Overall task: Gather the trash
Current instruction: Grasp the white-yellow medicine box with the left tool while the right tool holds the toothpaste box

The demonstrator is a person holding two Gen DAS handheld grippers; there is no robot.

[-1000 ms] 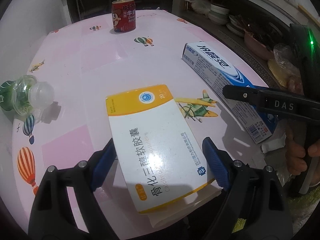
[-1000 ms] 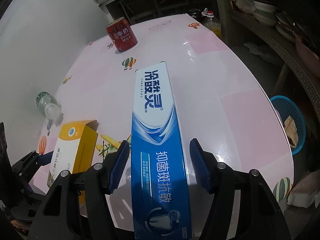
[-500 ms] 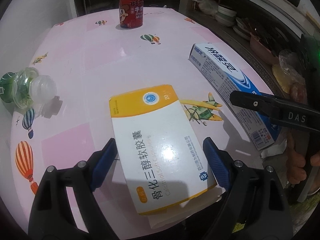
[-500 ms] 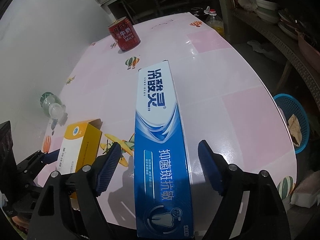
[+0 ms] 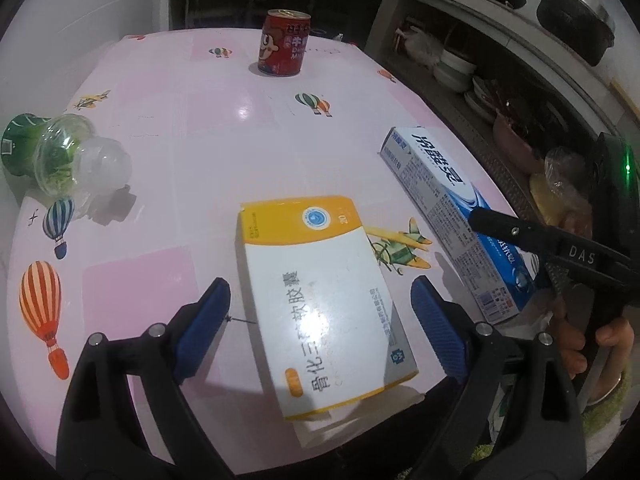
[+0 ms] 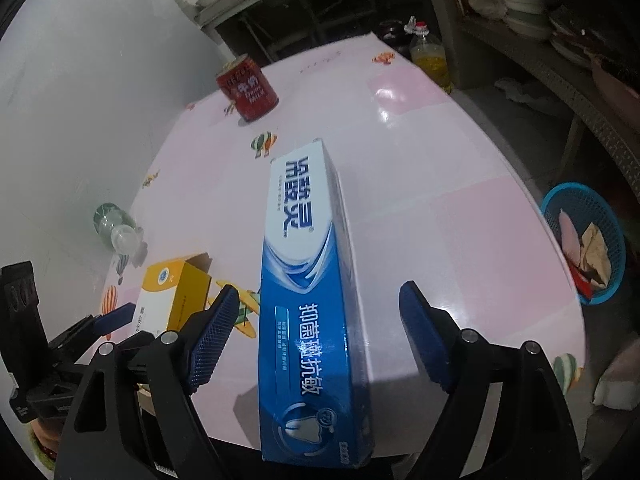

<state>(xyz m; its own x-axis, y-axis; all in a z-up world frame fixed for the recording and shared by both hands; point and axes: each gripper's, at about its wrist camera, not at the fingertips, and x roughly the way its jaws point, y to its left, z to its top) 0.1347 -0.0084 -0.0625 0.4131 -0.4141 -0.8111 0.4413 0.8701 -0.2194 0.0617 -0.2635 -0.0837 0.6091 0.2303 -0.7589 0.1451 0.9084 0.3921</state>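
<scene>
Round pink table (image 5: 168, 168) printed with hot-air balloons and little aeroplanes, near rim curving under both tools, wide bare room across its middle and far side. Left hand-held gripper (image 5: 320, 320) spread wide and opening further, blue pads clear on either side of the yellow-and-white medicine box (image 5: 320, 288), touching nothing; box flat, near end poking over the table edge. Right hand-held gripper (image 6: 316, 344) likewise opening, gaps showing between pads and the blue toothpaste box (image 6: 308, 280), which lies lengthwise with its near end overhanging the rim. "DAS" readable on the right tool's arm in the left view. Blue basket (image 6: 584, 240) on the floor beyond the right rim, scraps of paper inside. Red can (image 5: 285, 42) upright near the far edge, marked "MILK". Clear plastic bottle (image 5: 68, 160) with green label on its side at the left rim. Chinese lettering on both boxes, "20" on the medicine box's yellow band.
</scene>
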